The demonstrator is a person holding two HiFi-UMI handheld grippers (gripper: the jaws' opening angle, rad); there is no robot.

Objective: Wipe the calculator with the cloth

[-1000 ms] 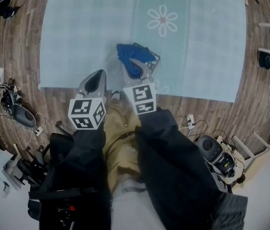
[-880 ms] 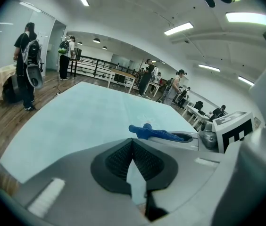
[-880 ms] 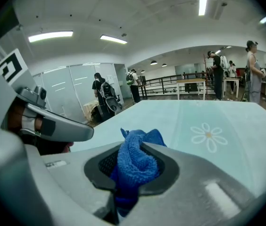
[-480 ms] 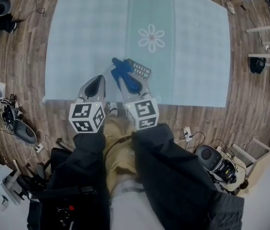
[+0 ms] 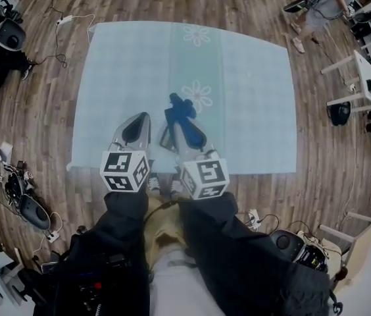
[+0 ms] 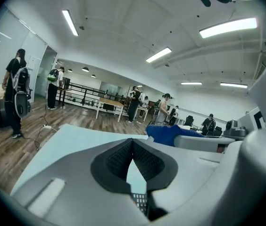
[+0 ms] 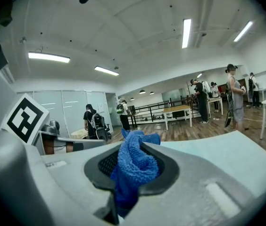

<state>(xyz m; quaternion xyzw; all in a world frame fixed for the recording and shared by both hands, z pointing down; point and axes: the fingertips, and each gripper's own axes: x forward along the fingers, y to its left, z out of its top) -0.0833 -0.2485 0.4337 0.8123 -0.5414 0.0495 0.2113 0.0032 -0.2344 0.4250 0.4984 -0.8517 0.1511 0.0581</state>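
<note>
right claw (image 5: 187, 130) is clamped on a blue cloth (image 5: 180, 106), which bunches between its pads and spills out over the tips. below both claws lies the table (image 5: 120, 78), under a pale blue cover printed with white flowers, on a wooden floor. left claw (image 6: 133, 147) hangs just beside the right one, its pads pressed together at the tips and nothing caught between them. the calculator (image 5: 165, 139) shows as a dark slanted shape between the two claws, and in the left gripper view a strip of its keypad peeks through low behind the pads.
</note>
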